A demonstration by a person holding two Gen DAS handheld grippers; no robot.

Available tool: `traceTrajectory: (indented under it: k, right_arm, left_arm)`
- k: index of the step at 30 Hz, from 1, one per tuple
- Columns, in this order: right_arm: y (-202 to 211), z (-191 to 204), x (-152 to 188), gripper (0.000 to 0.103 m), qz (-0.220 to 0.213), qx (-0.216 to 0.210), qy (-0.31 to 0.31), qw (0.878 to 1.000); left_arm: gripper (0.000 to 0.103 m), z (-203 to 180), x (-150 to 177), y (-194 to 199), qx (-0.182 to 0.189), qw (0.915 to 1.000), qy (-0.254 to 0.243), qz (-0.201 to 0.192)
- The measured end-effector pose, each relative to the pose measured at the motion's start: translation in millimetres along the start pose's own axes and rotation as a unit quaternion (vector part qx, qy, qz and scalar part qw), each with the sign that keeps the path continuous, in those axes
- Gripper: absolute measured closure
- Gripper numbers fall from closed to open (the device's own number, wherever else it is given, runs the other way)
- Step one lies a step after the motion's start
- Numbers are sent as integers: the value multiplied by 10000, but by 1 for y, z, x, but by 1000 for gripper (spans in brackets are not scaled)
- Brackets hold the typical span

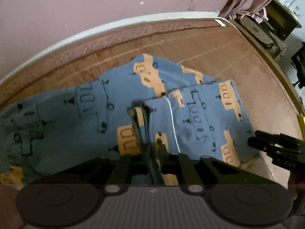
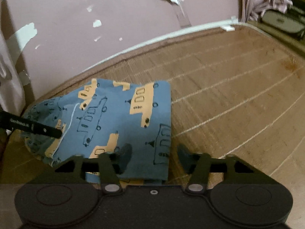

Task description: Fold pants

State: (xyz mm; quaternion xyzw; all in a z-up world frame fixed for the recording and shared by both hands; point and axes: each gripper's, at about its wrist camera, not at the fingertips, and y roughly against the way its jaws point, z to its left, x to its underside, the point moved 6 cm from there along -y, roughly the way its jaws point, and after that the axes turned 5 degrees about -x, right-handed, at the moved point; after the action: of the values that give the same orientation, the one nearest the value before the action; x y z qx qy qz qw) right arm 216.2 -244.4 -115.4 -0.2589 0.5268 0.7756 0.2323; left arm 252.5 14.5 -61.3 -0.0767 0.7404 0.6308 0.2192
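Note:
Blue pants (image 1: 91, 114) printed with tan and outlined trucks lie partly folded on a brown woven mat (image 1: 228, 57). In the left wrist view my left gripper (image 1: 152, 152) is shut on a raised ridge of the cloth near the middle, beside a white seam line. The right gripper (image 1: 266, 145) shows as a black shape at the pants' right edge. In the right wrist view the pants (image 2: 118, 118) fill the lower left. My right gripper (image 2: 154, 158) stands open astride their right edge, one finger over cloth, the other over bare mat (image 2: 228, 95). The left gripper (image 2: 57, 133) reaches in from the left.
A pale pink wall (image 2: 133, 28) with peeling paint runs along the mat's far side behind a white rim. A mauve curtain (image 1: 247, 0) hangs at the far right corner, with dark boxes (image 1: 266, 30) beyond the mat's right edge. Bare mat stretches right of the pants.

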Motion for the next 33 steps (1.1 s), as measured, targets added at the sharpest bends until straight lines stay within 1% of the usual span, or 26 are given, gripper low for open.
traceTrajectory:
  k: [1, 2, 4, 5, 6, 7, 9, 13, 15, 17, 18, 19, 20, 21, 22, 23, 24, 25, 26, 28, 30, 31, 32, 33]
  right_arm:
    - [-3, 0, 3, 60, 20, 28, 9, 10000]
    - [-4, 3, 4, 60, -36, 75, 144, 9999]
    - [-6, 10, 6, 64, -52, 286, 493, 9984]
    - [-6, 12, 7, 70, -100, 390, 611, 9973]
    - [-5, 14, 8, 94, -178, 406, 690, 9966]
    - [-4, 15, 10, 96, -209, 356, 712, 9966]
    - [-2, 15, 11, 98, -259, 367, 709, 9965]
    - [16, 9, 12, 98, -202, 402, 689, 9966]
    - [33, 2, 16, 99, -169, 507, 781, 9955]
    - [51, -10, 20, 99, -178, 736, 932, 9928]
    - [57, -17, 22, 98, -169, 888, 1035, 9905]
    - [61, -21, 26, 97, -169, 1064, 1297, 9857]
    - [63, -23, 29, 93, -212, 1190, 1524, 9809]
    - [65, -24, 30, 84, -307, 1284, 1641, 9776]
    - [68, -21, 30, 79, -454, 1338, 1752, 9743]
    - [70, -13, 29, 66, -603, 1379, 1916, 9699]
    - [71, -3, 28, 53, -765, 1407, 2121, 9640]
    - [71, 11, 28, 50, -915, 1350, 2349, 9583]
    - [69, 27, 28, 50, -992, 1189, 2534, 9549]
    - [58, 55, 31, 50, -955, 790, 2821, 9514]
    - [44, 81, 34, 50, -863, 462, 3037, 9477]
    - [37, 91, 35, 50, -824, 315, 3055, 9481]
    - [32, 99, 37, 50, -789, 210, 3033, 9494]
    - [27, 104, 36, 51, -758, 143, 2991, 9511]
  left_arm:
    - [93, -3, -1, -2, -206, 9996, -178, -64]
    - [93, -7, 2, -2, -314, 9987, -381, -124]
    - [92, -13, 7, -1, -450, 9968, -601, -262]
    - [92, -16, 9, 0, -538, 9951, -758, -338]
    - [92, -19, 10, 1, -608, 9936, -869, -398]
    - [92, -21, 12, 2, -661, 9925, -931, -442]
    - [92, -22, 14, 3, -673, 9930, -864, -449]
    - [92, -31, 19, 3, -452, 9960, -694, -348]
    - [92, -45, 29, 4, -204, 9971, -672, -301]
    - [91, -58, 41, 7, 107, 9975, -629, -287]
    - [91, -62, 47, 8, 194, 9977, -600, -262]
    - [91, -65, 55, 10, 287, 9974, -613, -249]
    - [90, -67, 63, 13, 400, 9961, -713, -343]
    - [86, -69, 70, 21, 512, 9935, -871, -519]
    - [81, -69, 77, 29, 593, 9903, -1031, -714]
    - [57, -67, 85, 40, 642, 9870, -1159, -905]
    - [37, -62, 89, 48, 619, 9853, -1182, -1068]
    - [34, -54, 94, 59, 523, 9832, -1129, -1336]
    - [33, -47, 98, 68, 418, 9818, -1038, -1534]
    - [33, -24, 107, 83, 73, 9803, -622, -1873]
    - [34, 6, 119, 94, -410, 9770, 58, -2092]
    - [36, 22, 126, 97, -601, 9739, 383, -2156]
    - [40, 39, 134, 99, -760, 9701, 758, -2176]
    - [41, 54, 139, 97, -817, 9672, 1118, -2131]
